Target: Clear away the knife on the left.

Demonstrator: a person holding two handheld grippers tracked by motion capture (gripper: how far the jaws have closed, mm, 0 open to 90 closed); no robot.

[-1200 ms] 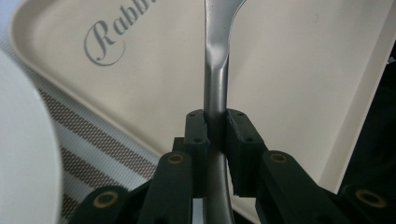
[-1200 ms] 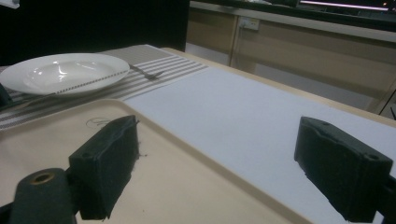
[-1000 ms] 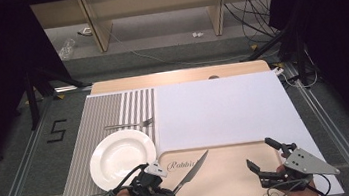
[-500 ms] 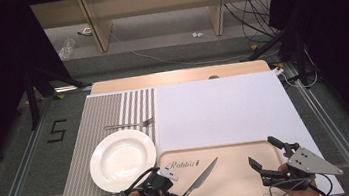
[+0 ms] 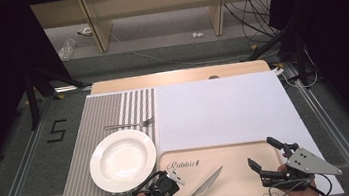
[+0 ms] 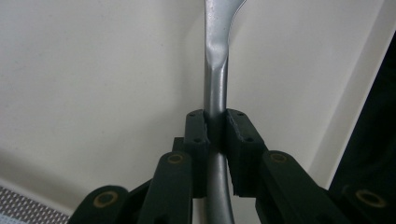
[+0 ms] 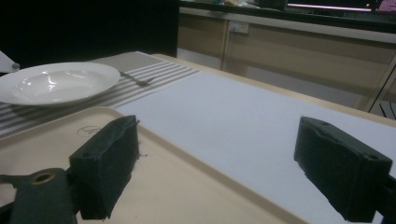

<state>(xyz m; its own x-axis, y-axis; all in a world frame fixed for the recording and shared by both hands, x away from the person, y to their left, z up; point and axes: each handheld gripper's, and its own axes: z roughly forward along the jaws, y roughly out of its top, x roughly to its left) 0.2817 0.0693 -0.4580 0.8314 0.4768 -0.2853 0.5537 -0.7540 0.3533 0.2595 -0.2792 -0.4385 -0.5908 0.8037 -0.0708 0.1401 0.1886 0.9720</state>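
Observation:
My left gripper (image 5: 174,194) is shut on the handle of a silver table knife (image 5: 204,187), whose blade points up and to the right over the beige tray (image 5: 230,156). In the left gripper view the pads (image 6: 194,135) clamp the knife (image 6: 216,70) handle from both sides, above the tray (image 6: 93,84). My right gripper (image 5: 264,152) stands open over the tray's right part, nothing between its pads (image 7: 109,154). A white plate (image 5: 122,159) lies on the striped placemat (image 5: 86,134), with a fork (image 5: 129,125) just behind it.
A white mat (image 5: 224,109) covers the table's right half behind the tray. The plate (image 7: 56,81) and the fork (image 7: 137,79) show at the left in the right gripper view, with the white mat (image 7: 243,121) ahead. Shelving and cables lie beyond the table.
My left gripper has carried the knife a little to the right and lower over the tray. The right gripper has stayed where it was, still open.

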